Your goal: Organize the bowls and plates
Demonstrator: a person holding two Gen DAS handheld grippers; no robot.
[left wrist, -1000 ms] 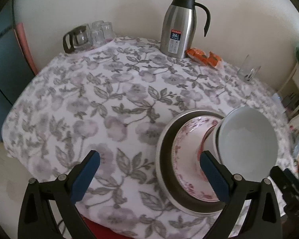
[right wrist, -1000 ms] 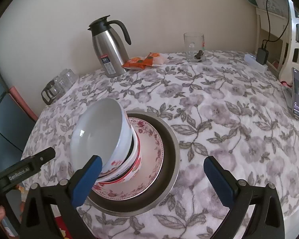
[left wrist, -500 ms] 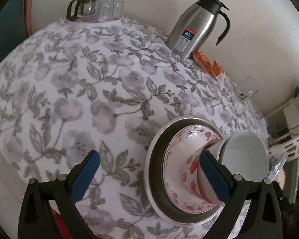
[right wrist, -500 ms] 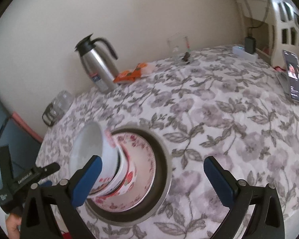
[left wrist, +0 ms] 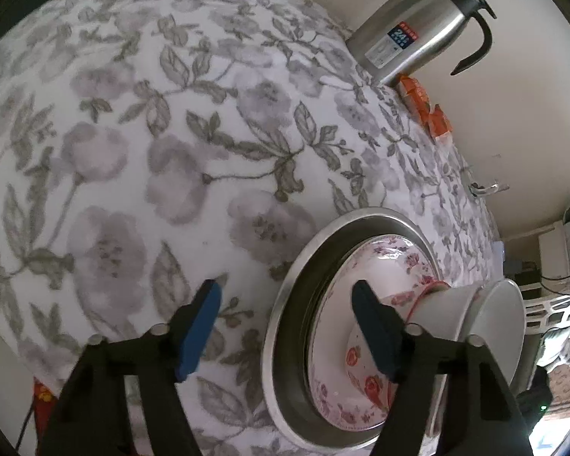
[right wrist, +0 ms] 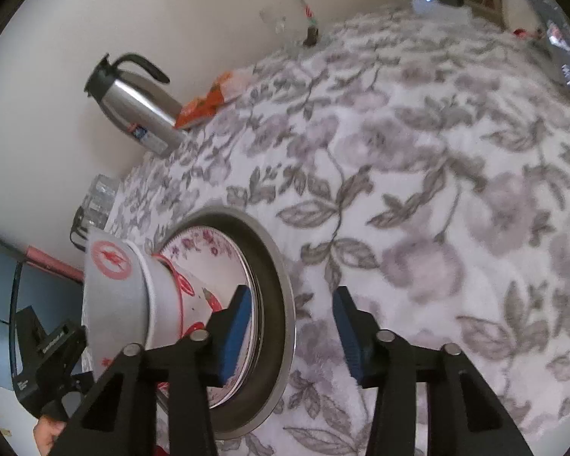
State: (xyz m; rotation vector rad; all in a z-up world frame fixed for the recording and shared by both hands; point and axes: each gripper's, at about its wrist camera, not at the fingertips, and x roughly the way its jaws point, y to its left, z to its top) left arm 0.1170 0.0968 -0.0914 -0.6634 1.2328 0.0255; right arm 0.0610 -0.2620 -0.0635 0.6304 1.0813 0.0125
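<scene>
Stack of dishes near table edge, on flowered cloth [left wrist: 209,121]: metal pan [left wrist: 285,323] at bottom, floral plate [left wrist: 383,262] inside it, bowls [left wrist: 444,311] nested on top, white one uppermost (red emblem on its side, seen from right wrist view).

Left gripper [left wrist: 285,323] straddling near rim of pan: one blue pad outside on cloth, other pad inside over plate, close to lower bowl. Jaws closing, pan rim and plate edge between them, pads not yet pressing on anything as far as visible.

Right gripper [right wrist: 292,326] at opposite side of same pan [right wrist: 281,288]: left pad inside, right up against plate [right wrist: 216,250] edge, other pad outside over cloth. Jaws closing too, pan rim in the gap; outer pad clearly apart from rim, so no pinch yet.

Bowls [right wrist: 133,296] leaning off-centre on plate, tilted toward person's side.

Background: steel thermos jug [left wrist: 418,41] by wall, orange snack packets [left wrist: 425,106] just beside it, clear glass [right wrist: 281,19] further along wall, blurred. Phone [right wrist: 566,45] at far right table edge.
</scene>
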